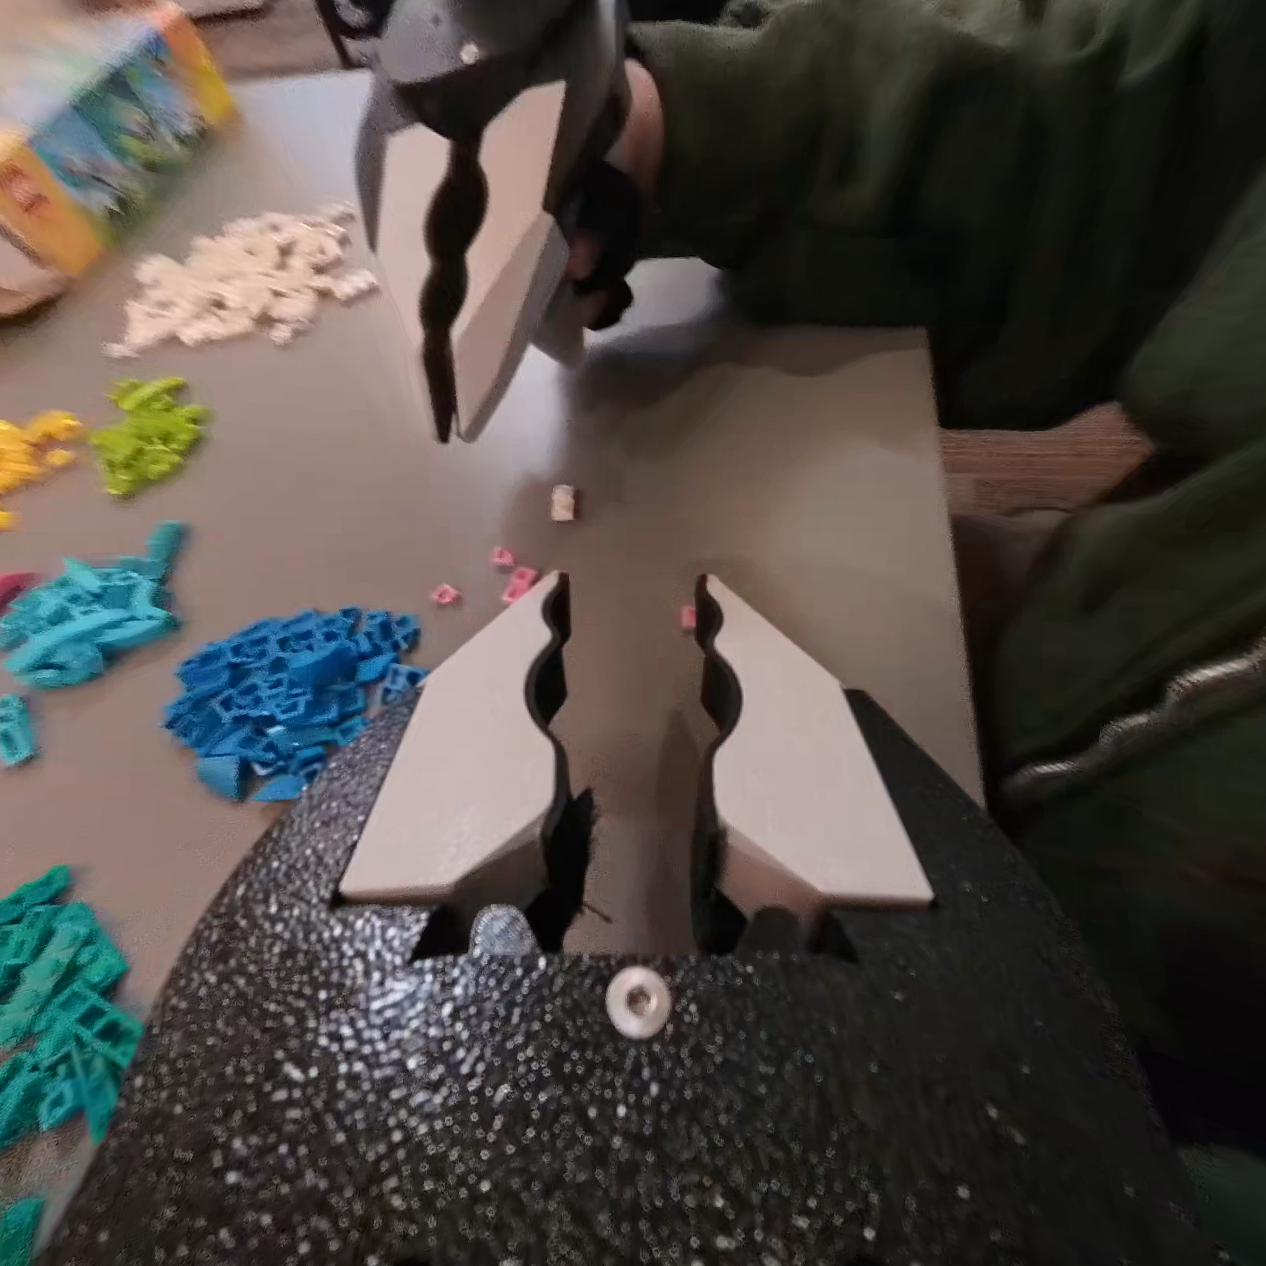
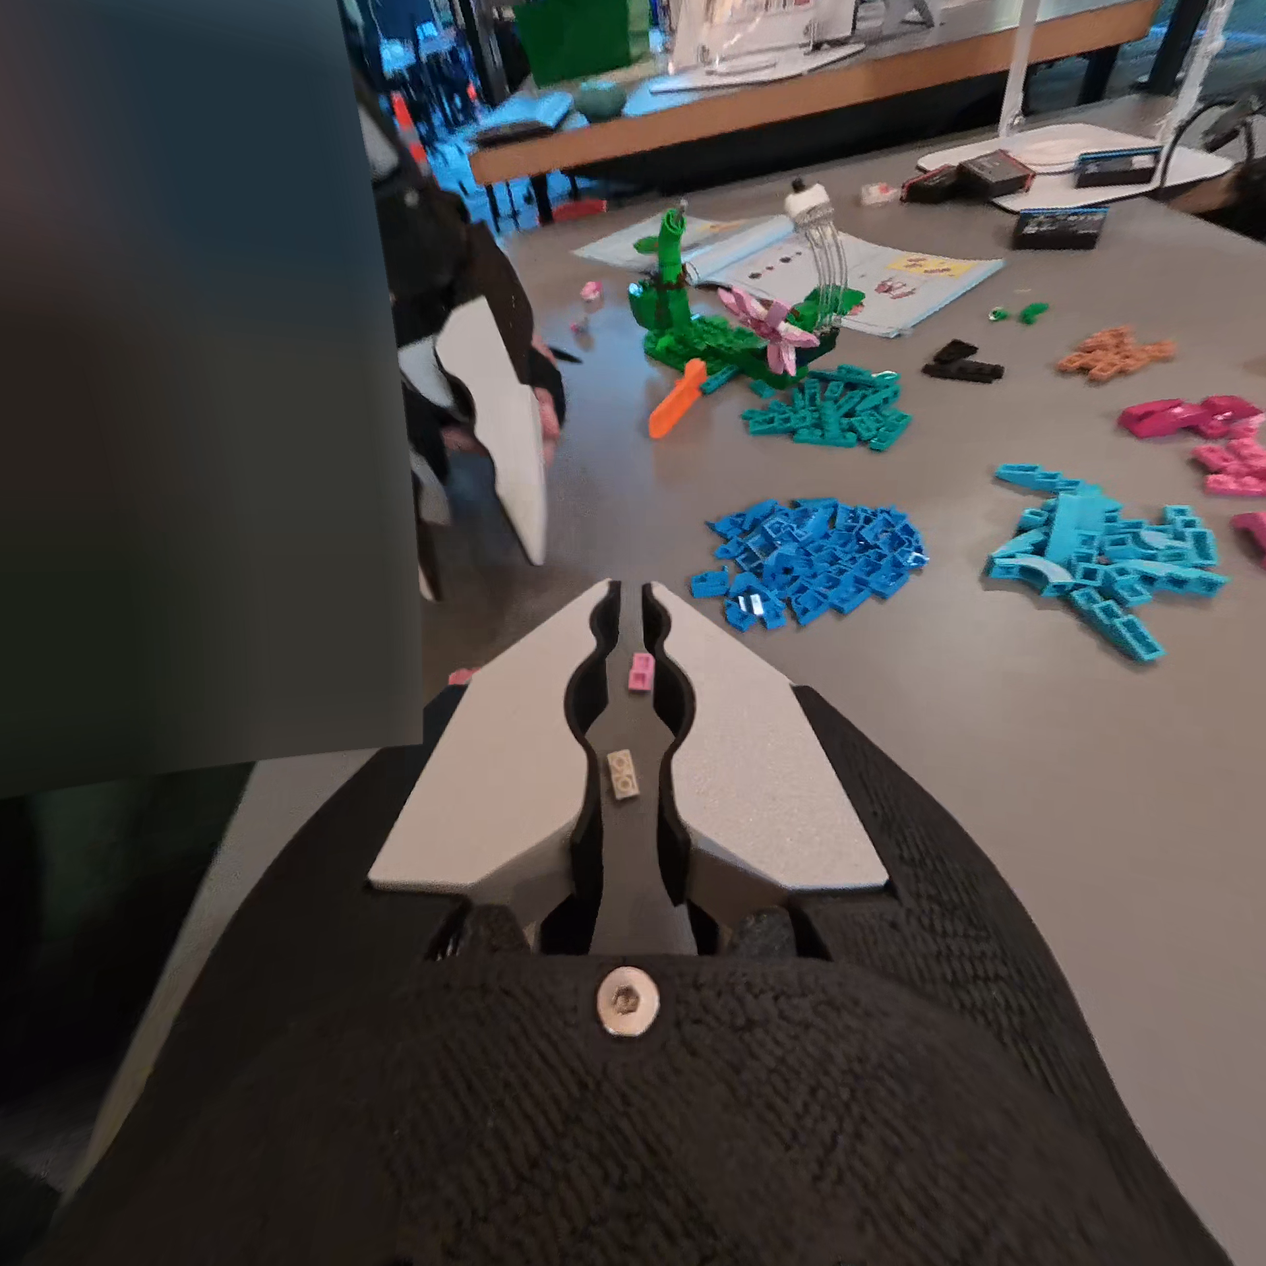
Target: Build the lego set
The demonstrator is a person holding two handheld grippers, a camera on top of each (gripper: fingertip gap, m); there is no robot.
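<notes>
My left gripper (image 1: 631,582) is open and empty, low over the grey table (image 1: 788,445). A small pale brick (image 1: 565,503) and several tiny pink bricks (image 1: 520,582) lie just ahead of its tips. My right gripper (image 2: 630,587) has its tips almost together and holds nothing. Through its gap I see a pink brick (image 2: 640,671) and a pale two-stud plate (image 2: 622,774) lying on the table below. In the left wrist view the right gripper (image 1: 449,431) points down above the pale brick. A part-built green model (image 2: 719,329) with a pink flower stands farther off.
Sorted brick piles lie around: white (image 1: 253,274), lime (image 1: 151,438), blue (image 2: 815,562), light blue (image 2: 1103,555), teal (image 2: 829,411), magenta (image 2: 1199,418). An open instruction booklet (image 2: 856,274) lies behind the model. A set box (image 1: 103,137) stands at the far left. A green sleeve (image 1: 959,171) holds the right gripper. My right fingertips sit around 7 cm from my left ones. Left tips and right tips are each some 6 cm from the pink brick (image 2: 640,671). The left camera catches it too, in the left wrist view (image 1: 520,585). Between my right fingertips and the pale two-stud plate (image 2: 622,774) there is roughly 7 cm. The left camera catches it too, in the left wrist view (image 1: 563,501).
</notes>
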